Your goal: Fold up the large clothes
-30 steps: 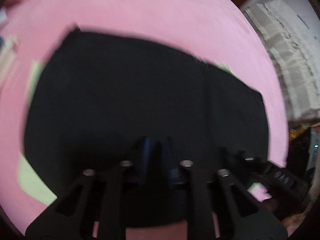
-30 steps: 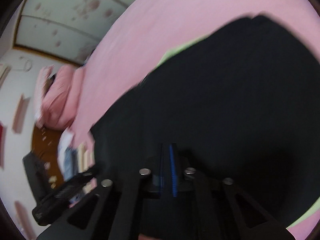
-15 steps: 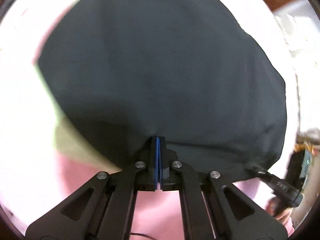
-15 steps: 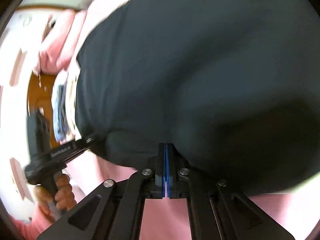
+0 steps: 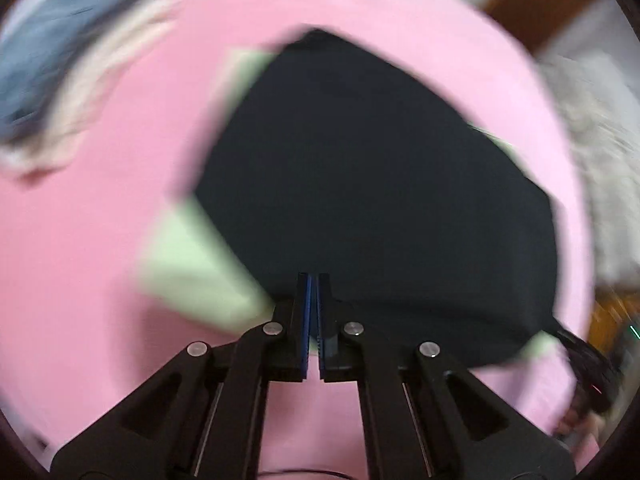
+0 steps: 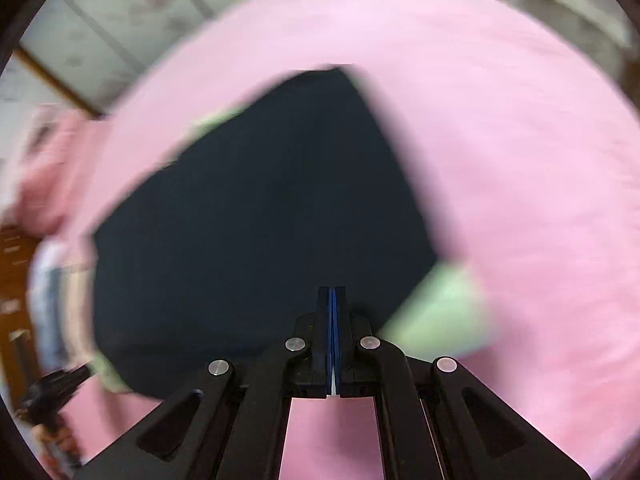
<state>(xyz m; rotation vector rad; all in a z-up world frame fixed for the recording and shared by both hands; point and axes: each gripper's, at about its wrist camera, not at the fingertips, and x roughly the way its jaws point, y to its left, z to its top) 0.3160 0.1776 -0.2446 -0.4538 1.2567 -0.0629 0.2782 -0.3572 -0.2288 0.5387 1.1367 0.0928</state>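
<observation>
A black garment [image 5: 380,200] with pale green parts [image 5: 196,264] lies spread on the pink sheet [image 5: 100,280]. My left gripper [image 5: 313,280] is shut, its blue pads pinching the garment's near edge. My right gripper [image 6: 332,290] is also shut, on the same near edge of the garment [image 6: 260,220], beside a pale green part [image 6: 440,312]. Each gripper shows in the other's view: the right gripper [image 5: 588,364] at the lower right, the left gripper [image 6: 56,388] at the lower left, held by a hand. Both views are motion-blurred.
A stack of folded clothes [image 5: 52,72] sits at the far left of the bed. A grey-white blanket [image 5: 592,120] lies to the right. A pink pillow [image 6: 48,168] and patterned sliding doors [image 6: 120,20] are beyond the sheet.
Both grippers closed on the garment's near edge and moved with it. Half a second ago the black cloth filled both views; now it sits lower, with pink sheet showing all around.
</observation>
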